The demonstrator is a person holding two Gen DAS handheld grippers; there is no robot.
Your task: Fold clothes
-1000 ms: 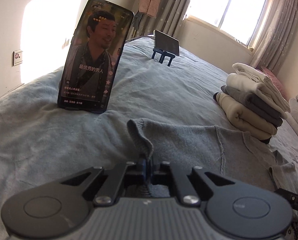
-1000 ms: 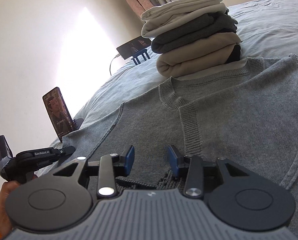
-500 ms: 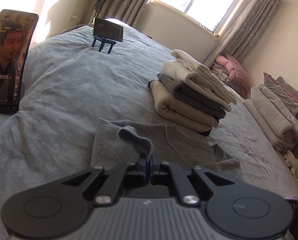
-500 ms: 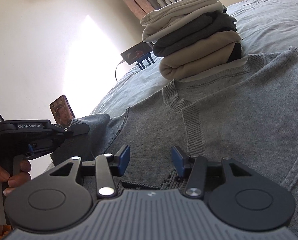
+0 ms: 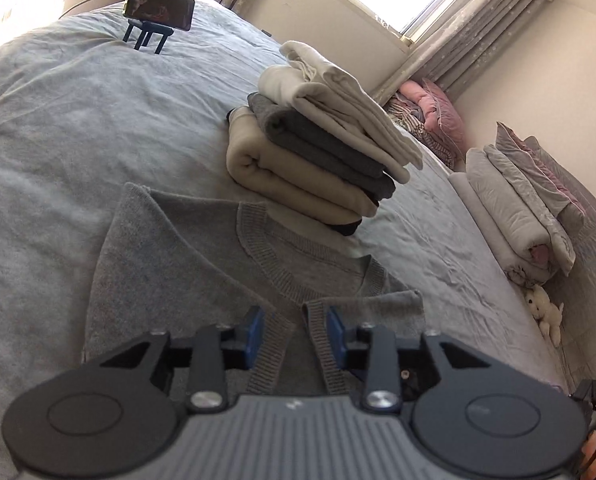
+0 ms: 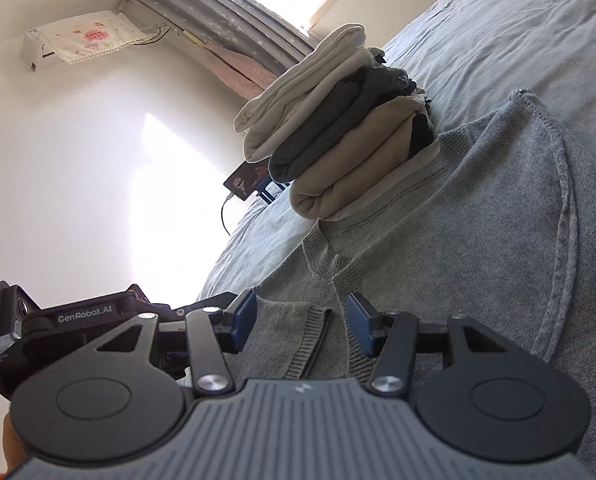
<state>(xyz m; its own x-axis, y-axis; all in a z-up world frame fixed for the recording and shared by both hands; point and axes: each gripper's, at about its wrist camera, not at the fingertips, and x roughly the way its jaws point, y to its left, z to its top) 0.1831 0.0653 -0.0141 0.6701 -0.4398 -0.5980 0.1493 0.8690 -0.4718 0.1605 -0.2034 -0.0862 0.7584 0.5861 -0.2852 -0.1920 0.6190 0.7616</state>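
The sweater (image 5: 169,264) lies flat on the bed (image 5: 57,128), collar toward the stack (image 5: 318,152) of folded clothes just beyond it. Its left sleeve is laid across the body; two ribbed cuffs sit side by side near the middle.

Left tool (image 5: 293,332): jaws apart, holding nothing, low over the cuffs. Whether its pads touch the knit cannot be told from this view.

Right tool (image 6: 301,320): jaws apart, holding nothing, facing the same cuffs from beside the left tool.

Handling: the knit is soft, light and limp. It likely drapes and stretches when lifted by one point, and does not slip readily on the bedcover. Take hold at a firm edge: ribbed cuff, hem or shoulder seam. Pinch through all layers, and lift both sides evenly to keep the fold square.
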